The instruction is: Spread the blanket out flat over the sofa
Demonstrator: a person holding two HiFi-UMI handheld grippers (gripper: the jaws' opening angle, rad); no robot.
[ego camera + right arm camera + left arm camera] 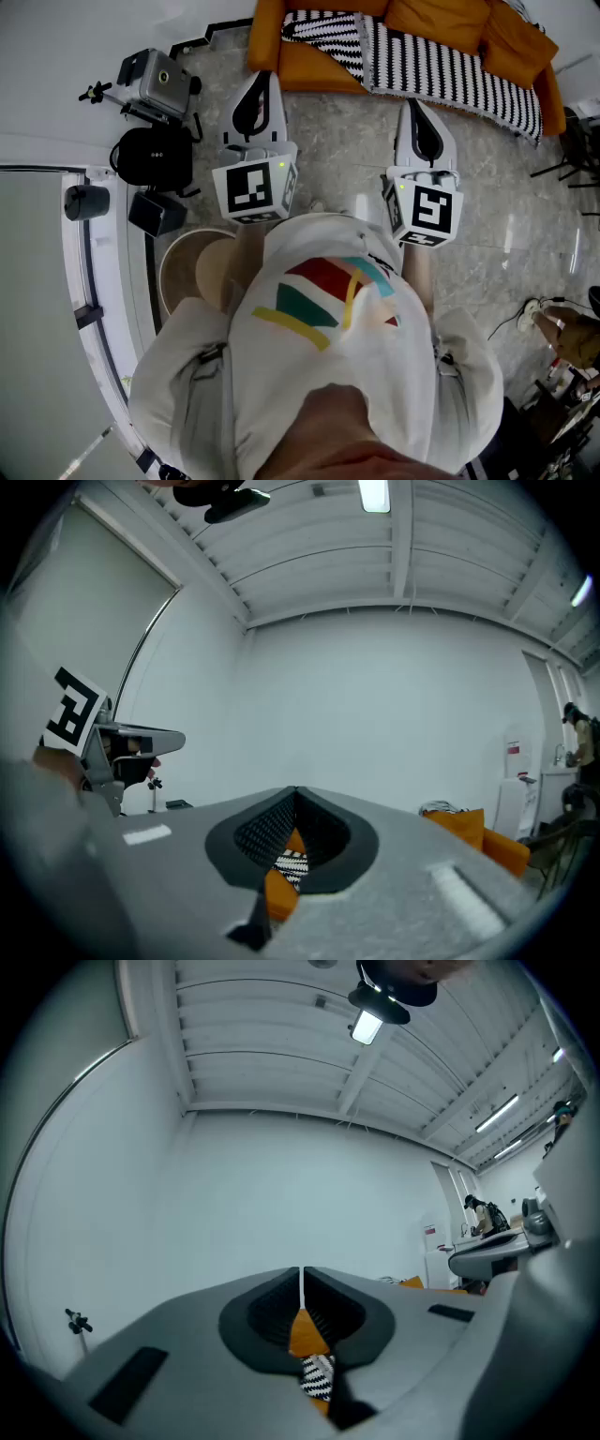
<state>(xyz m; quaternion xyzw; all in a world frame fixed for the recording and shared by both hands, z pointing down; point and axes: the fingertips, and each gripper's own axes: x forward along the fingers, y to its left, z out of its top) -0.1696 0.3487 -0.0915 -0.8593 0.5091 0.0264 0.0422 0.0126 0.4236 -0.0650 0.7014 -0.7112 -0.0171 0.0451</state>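
An orange sofa [441, 19] stands at the far side of the marble floor. A black-and-white striped blanket [441, 70] lies across its seat, draped over the front edge, its left part bunched in folds. Both grippers are held level in front of me, short of the sofa and apart from it. The left gripper [263, 77] is shut and empty, aimed at the sofa's left end. The right gripper [411, 103] is shut and empty too, just short of the blanket's hanging edge. Through the hollow behind the left jaws I see a strip of blanket [317, 1377]; the right gripper view shows the same blanket [292, 862].
A camera rig [155, 80], a black bag [152, 155] and a round wooden stool [192, 267] stand at my left by a glass partition [37, 309]. Stand legs [572, 141], a floor cable [530, 314] and another person's hand [574, 336] are at the right.
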